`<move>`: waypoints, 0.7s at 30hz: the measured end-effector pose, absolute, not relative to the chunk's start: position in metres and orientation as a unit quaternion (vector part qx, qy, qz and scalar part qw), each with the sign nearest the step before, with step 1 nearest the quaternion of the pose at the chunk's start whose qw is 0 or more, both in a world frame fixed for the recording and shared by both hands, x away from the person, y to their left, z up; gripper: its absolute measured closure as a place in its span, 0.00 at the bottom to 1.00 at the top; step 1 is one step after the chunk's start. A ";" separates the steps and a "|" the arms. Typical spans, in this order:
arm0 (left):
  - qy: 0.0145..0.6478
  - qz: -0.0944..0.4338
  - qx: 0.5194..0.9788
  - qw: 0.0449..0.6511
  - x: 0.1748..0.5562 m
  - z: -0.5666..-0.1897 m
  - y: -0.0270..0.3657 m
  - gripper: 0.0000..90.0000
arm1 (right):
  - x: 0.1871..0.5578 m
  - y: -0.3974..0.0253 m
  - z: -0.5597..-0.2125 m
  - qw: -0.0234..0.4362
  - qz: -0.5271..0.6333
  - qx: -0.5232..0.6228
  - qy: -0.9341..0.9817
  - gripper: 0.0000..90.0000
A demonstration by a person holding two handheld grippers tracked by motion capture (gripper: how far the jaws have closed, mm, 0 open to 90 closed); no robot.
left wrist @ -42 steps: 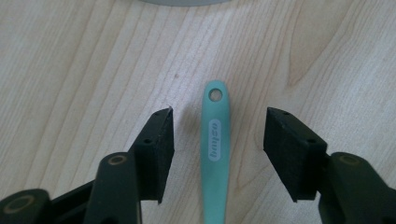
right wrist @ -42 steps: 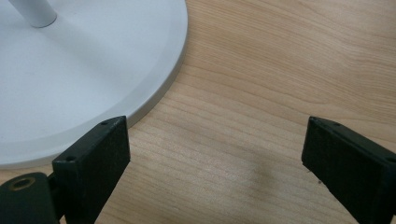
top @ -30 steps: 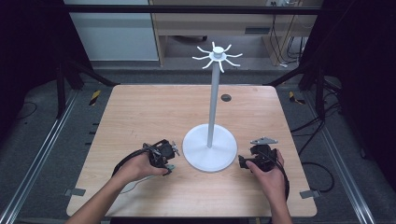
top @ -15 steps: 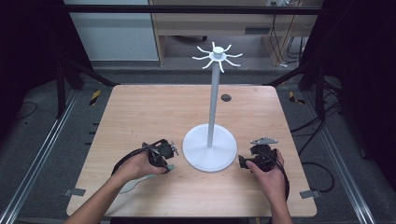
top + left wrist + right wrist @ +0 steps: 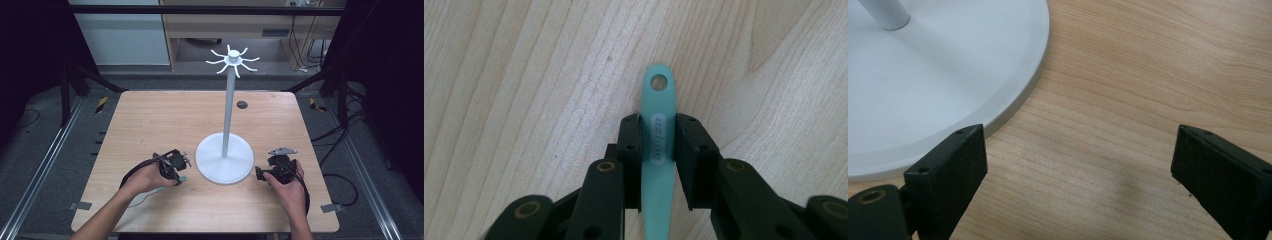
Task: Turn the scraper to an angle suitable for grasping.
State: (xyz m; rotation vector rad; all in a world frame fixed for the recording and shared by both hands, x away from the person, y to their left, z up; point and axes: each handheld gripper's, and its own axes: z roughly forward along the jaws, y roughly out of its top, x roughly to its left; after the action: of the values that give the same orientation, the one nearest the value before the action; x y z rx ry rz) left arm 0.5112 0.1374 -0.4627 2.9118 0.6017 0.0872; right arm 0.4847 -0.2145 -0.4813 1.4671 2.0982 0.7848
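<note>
A white stand (image 5: 228,100) with a round base (image 5: 224,160) and curved hooks at its top rises from the middle of the wooden table (image 5: 165,115). My left gripper (image 5: 178,172) lies left of the base, shut on the teal handle (image 5: 658,145) of a utensil that has a hole near its end and rests on the wood. Its teal tip (image 5: 183,178) pokes out past the jaws in the high view. Right of the base, my right gripper (image 5: 258,173) rests low with its jaws wide apart and nothing between them; the base rim (image 5: 1013,100) lies just beyond its left jaw.
A small dark round hole (image 5: 242,104) sits in the tabletop behind the stand. Metal rails (image 5: 45,165) run along both sides of the table. Cables (image 5: 345,185) trail over the dark floor at the right. A cabinet (image 5: 225,20) stands behind the table.
</note>
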 end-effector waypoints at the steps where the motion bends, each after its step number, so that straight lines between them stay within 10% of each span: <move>1: 0.201 0.031 0.975 0.084 0.511 -0.463 0.138 0.82 | 0.485 -0.214 -0.481 0.230 0.285 0.534 0.762 0.09; 21: 0.199 0.056 0.967 0.148 0.499 -0.418 0.158 0.82 | 0.485 -0.214 -0.481 0.230 0.285 0.532 0.763 0.09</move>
State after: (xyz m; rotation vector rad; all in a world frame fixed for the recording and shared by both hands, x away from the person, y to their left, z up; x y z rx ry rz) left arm 0.4993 0.1578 -0.4180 2.7817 0.5738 0.1601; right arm 0.4847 -0.2137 -0.4815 1.4643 2.1001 0.7834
